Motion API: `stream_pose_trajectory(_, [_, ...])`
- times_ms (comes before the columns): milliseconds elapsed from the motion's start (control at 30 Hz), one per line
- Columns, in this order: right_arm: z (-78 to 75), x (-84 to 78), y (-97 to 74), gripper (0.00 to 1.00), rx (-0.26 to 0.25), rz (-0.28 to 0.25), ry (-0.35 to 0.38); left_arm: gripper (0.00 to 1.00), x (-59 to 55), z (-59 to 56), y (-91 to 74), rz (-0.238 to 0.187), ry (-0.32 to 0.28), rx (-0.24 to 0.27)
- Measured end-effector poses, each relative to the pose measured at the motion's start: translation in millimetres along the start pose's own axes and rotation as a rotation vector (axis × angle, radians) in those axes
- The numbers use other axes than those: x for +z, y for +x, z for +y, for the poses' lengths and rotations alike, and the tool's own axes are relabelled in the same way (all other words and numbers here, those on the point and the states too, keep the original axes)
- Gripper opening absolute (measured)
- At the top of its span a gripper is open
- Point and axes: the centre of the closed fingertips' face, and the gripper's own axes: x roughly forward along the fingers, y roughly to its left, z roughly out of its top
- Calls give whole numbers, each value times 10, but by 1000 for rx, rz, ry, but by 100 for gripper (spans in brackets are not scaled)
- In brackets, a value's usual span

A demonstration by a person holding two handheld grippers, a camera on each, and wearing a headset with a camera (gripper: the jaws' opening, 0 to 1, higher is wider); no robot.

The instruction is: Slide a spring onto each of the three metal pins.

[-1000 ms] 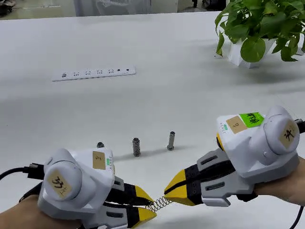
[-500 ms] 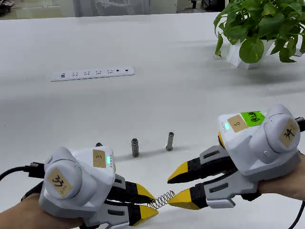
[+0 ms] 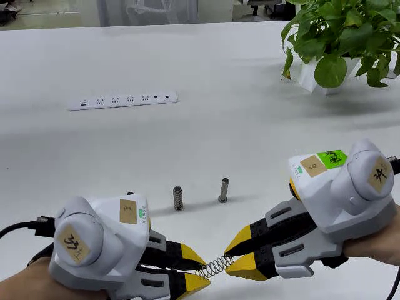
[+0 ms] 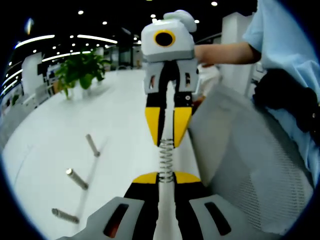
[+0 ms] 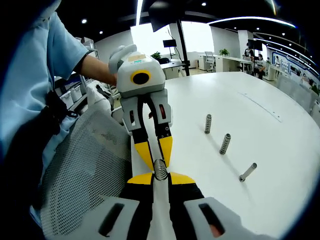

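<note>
Head view: spring (image 3: 214, 265) between hand-held grippers (image 3: 204, 273) (image 3: 229, 261).

The premises were an open-plan office. A broad white tabletop (image 3: 237, 125) carried a power strip (image 3: 123, 99) and a potted plant (image 3: 340, 37). The right gripper view showed a mesh chair (image 5: 85, 165) at the tabletop's edge, a dark screen (image 5: 169, 43) further back, and rows of desks (image 5: 225, 61) beyond it. Strip lights (image 4: 55, 41) and recessed spotlights lined a dark ceiling.
</note>
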Motion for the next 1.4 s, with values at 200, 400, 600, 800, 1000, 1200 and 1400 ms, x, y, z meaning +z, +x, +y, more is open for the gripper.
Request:
stream_pose_trajectory(200, [28, 41, -1, 12, -1, 9, -23, 10, 7, -5, 13, 0, -3, -1])
stream_pose_trajectory(400, [43, 92, 1, 12, -12, 33, -66, 10, 18, -12, 47, 3, -1, -2])
stream_pose_trajectory(600, [58, 130, 19, 12, -21, 58, -111, 10, 21, -4, 73, 5, -9, 3])
stream_pose_trajectory(800, [60, 139, 42, 12, -23, 77, -136, 10, 17, -7, 97, 5, -11, 7])
stream_pose_trajectory(1000, [54, 120, 16, 12, -24, 90, -146, 9, 28, -7, 99, -6, -16, 11])
stream_pose_trajectory(1200, [57, 115, -17, 24, -24, 121, -156, 9, 33, -49, 129, -3, -12, -1])
stream_pose_trajectory(1400, [80, 71, 7, 23, 9, 200, -193, 9, 50, -73, 172, -2, 1, -8])
